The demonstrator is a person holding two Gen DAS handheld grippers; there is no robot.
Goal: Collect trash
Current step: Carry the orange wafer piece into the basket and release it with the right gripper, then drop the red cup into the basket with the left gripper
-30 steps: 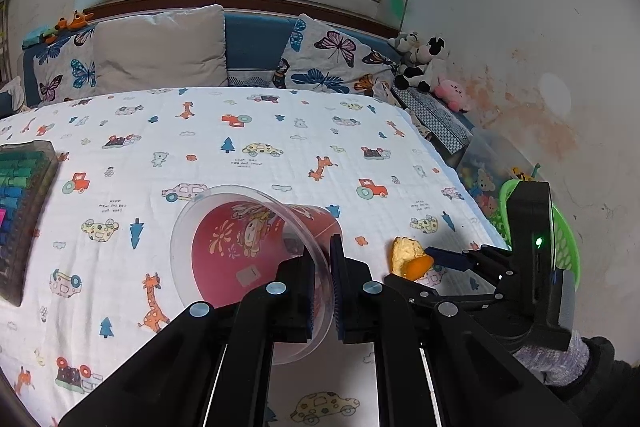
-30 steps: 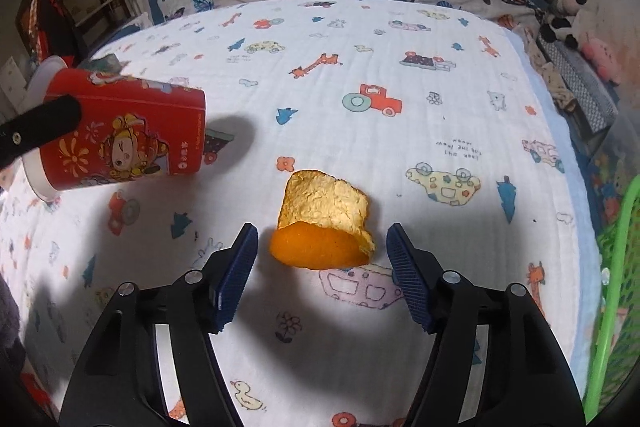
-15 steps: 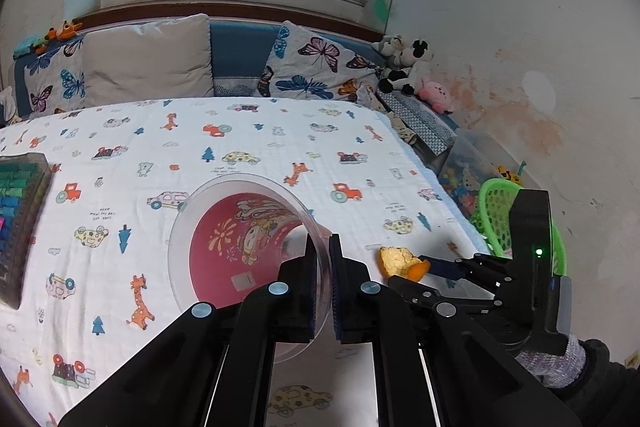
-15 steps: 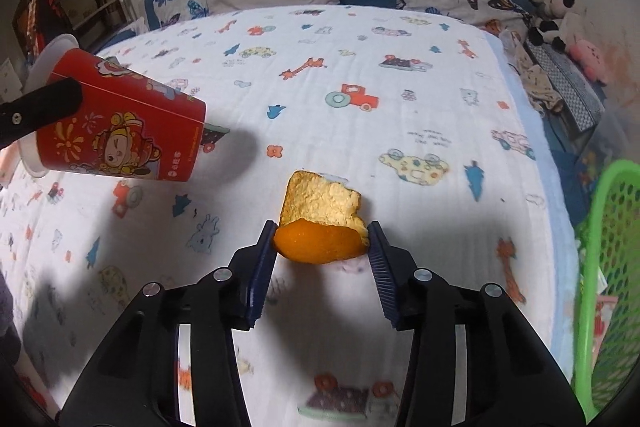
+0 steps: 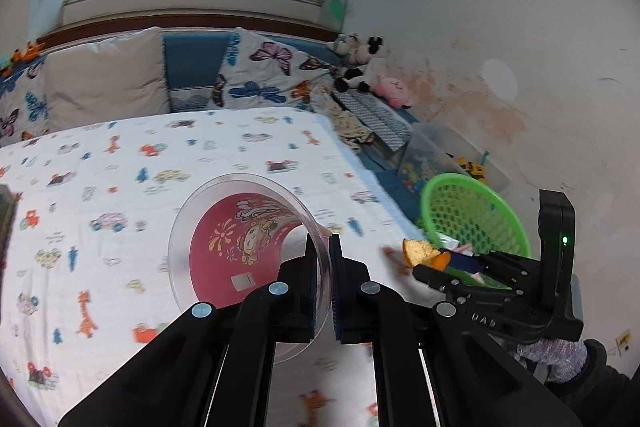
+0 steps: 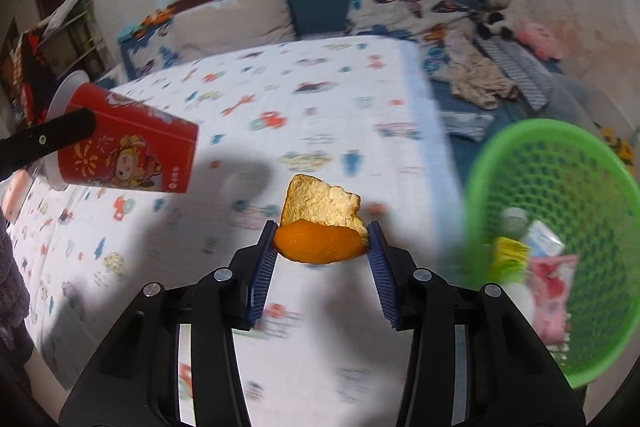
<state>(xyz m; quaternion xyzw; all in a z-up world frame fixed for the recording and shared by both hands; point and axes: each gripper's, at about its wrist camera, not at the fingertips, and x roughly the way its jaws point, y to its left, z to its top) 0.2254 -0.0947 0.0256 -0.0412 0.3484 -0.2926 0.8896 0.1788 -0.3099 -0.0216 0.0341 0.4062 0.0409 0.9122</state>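
Right wrist view: right gripper jaws clamped on curled orange peel piece, pith side up, lifted clear of bed sheet with cartoon print. Green plastic mesh basket just right of peel, wrappers and bottle inside. Left wrist view: left gripper jaws nearly closed, pinching clear rim of red printed paper cup, cup tilted on side above bed.

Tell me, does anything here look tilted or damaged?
Yes. The red cup is tipped almost on its side, pinched at its rim by the left gripper. The orange peel in the right gripper is a torn piece.
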